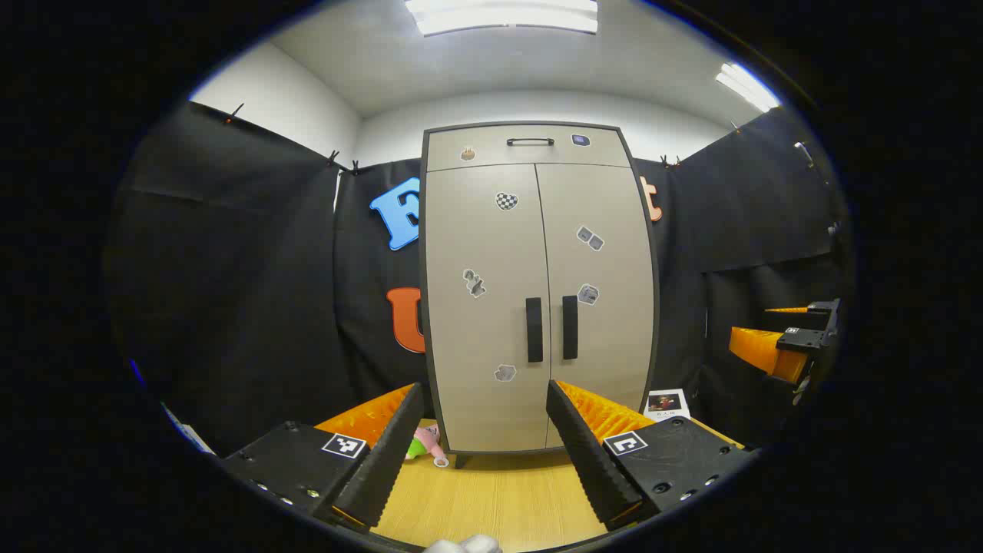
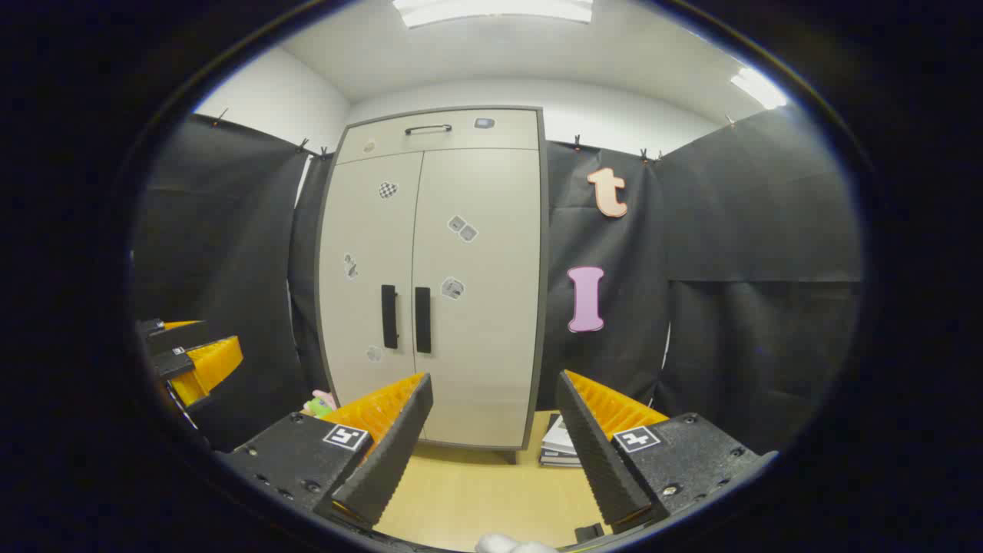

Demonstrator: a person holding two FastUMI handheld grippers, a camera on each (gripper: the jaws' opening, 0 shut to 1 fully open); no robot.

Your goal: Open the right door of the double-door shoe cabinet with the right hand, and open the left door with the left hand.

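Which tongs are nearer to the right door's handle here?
Hard to call; neither clearly. Both tongs, left and right, are open and back from the cabinet. The left face the right door's handle almost head-on; the right see it off to their left.

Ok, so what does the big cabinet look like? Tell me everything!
The shoe cabinet is tall and beige with a dark frame. Both doors are shut, with two black upright handles side by side at the middle. Above is a drawer with a black handle. Small stickers dot the front. It stands on short legs on the wooden floor, untouched.
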